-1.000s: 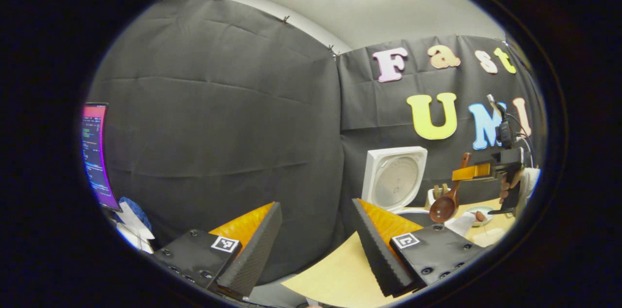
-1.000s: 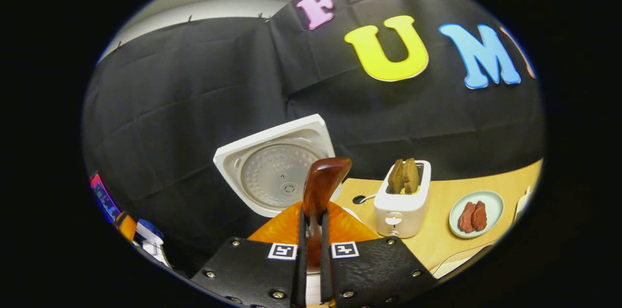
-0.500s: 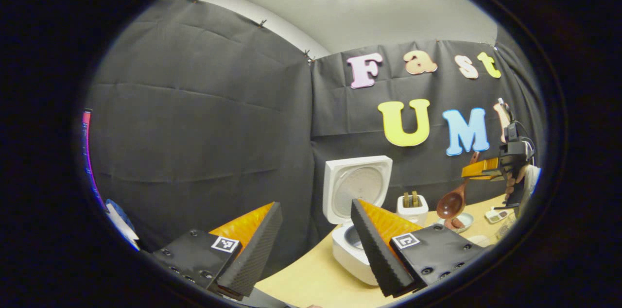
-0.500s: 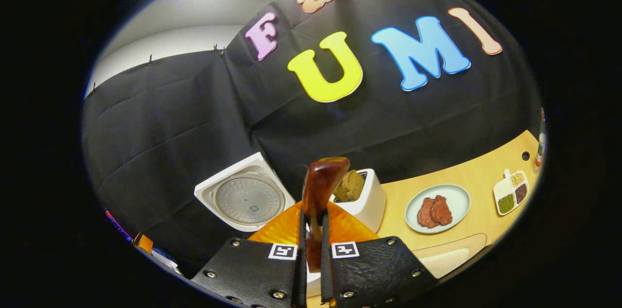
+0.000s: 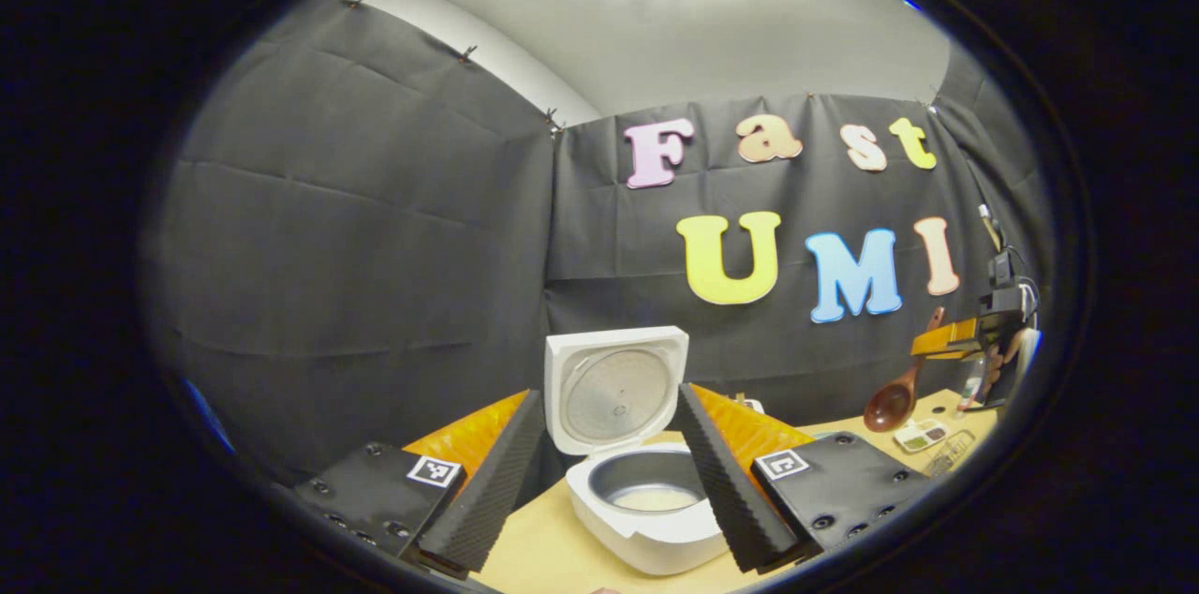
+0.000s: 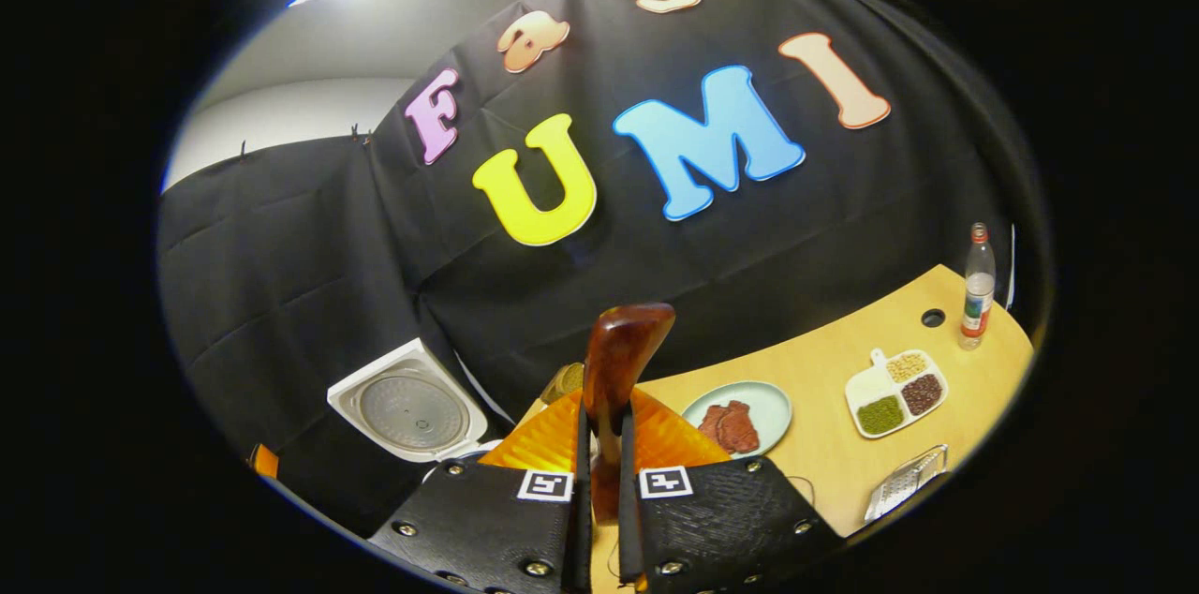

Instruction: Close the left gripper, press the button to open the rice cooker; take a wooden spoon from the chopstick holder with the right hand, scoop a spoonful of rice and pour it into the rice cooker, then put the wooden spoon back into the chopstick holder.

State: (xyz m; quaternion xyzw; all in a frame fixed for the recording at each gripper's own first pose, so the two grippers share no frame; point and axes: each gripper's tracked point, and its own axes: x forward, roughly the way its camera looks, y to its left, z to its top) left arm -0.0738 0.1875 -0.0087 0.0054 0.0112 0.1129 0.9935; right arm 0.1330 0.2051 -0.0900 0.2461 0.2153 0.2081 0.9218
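Right gripper [image 6: 599, 519] clamped on the dark brown wooden spoon [image 6: 614, 378]; white rice cooker [image 5: 646, 491] stands lid-up on the pale wooden table [image 6: 843, 463].

No legible brand or label on the cooker or spoon; each gripper carries small square black-and-white marker tags. In the left gripper view the left gripper [image 5: 609, 472] is spread wide, grasping nothing, the cooker between its fingers with a thin white layer in its grey pot. Far right there, the spoon hangs bowl-down above the table. Both right fingers press the glossy handle.
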